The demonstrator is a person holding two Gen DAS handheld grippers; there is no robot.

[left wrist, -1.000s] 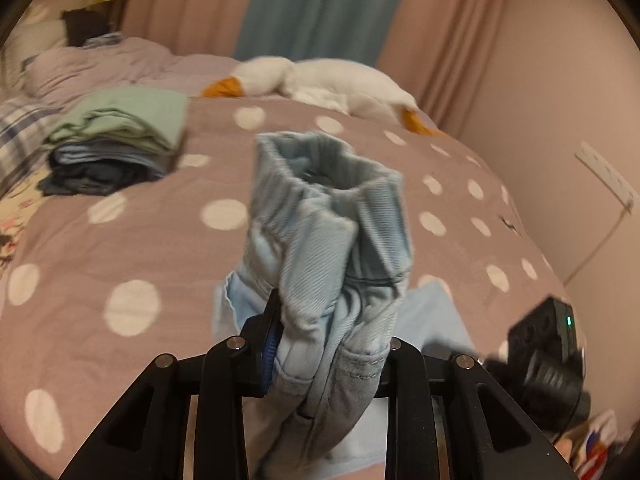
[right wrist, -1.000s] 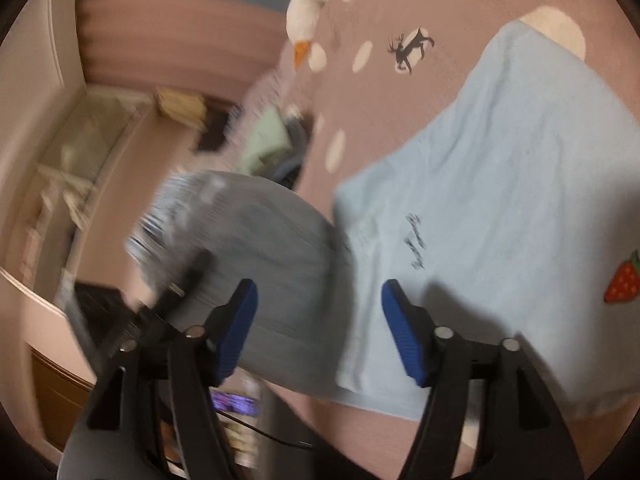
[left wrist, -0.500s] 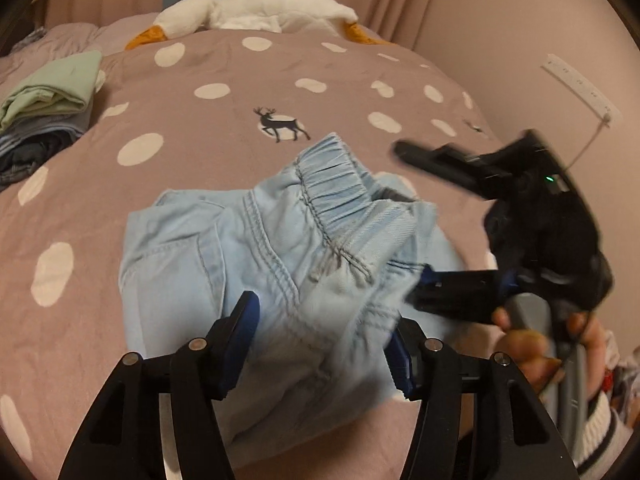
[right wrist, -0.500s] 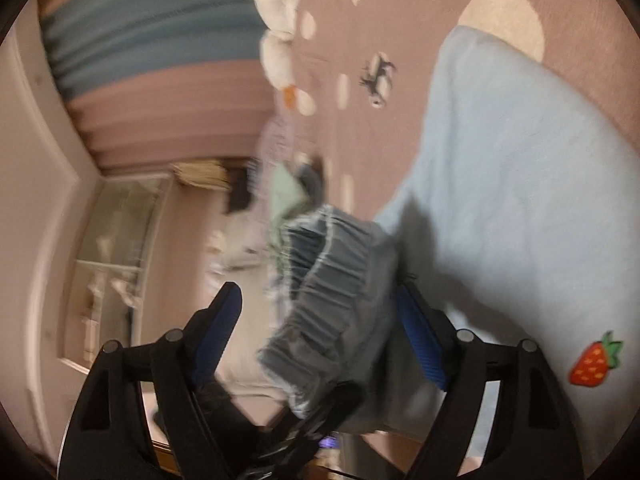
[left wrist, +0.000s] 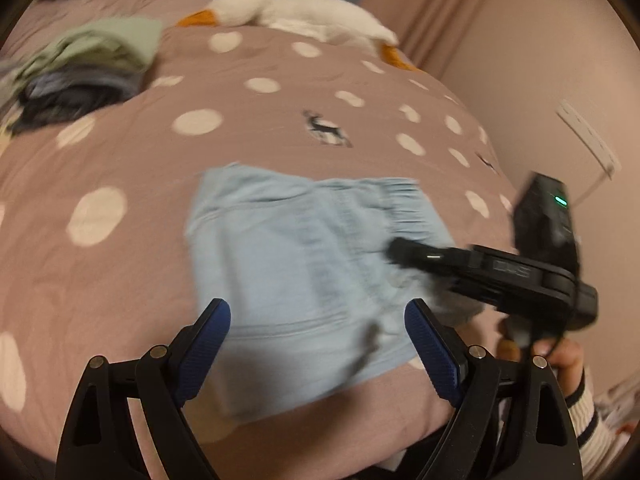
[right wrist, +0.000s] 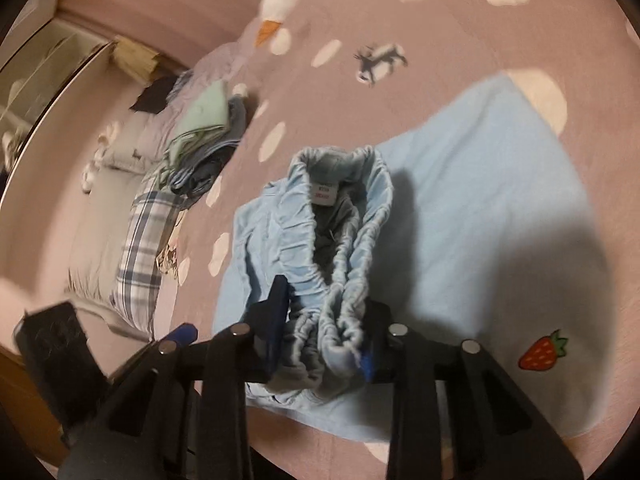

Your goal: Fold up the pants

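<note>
Light blue denim pants lie on the polka-dot bed cover. My left gripper is open and empty, just in front of the pants' near edge. My right gripper is shut on the elastic waistband and holds it bunched and raised; its body also shows in the left wrist view, at the pants' right side. The pants partly overlie a light blue shirt with a strawberry print.
A stack of folded clothes sits at the far left of the bed. A white plush goose lies at the back. A plaid cloth lies near the pillows. The wall is close on the right.
My left gripper let go of the pants and now stands open behind them. The pants dropped onto the bed. My right gripper closed on the waistband.
</note>
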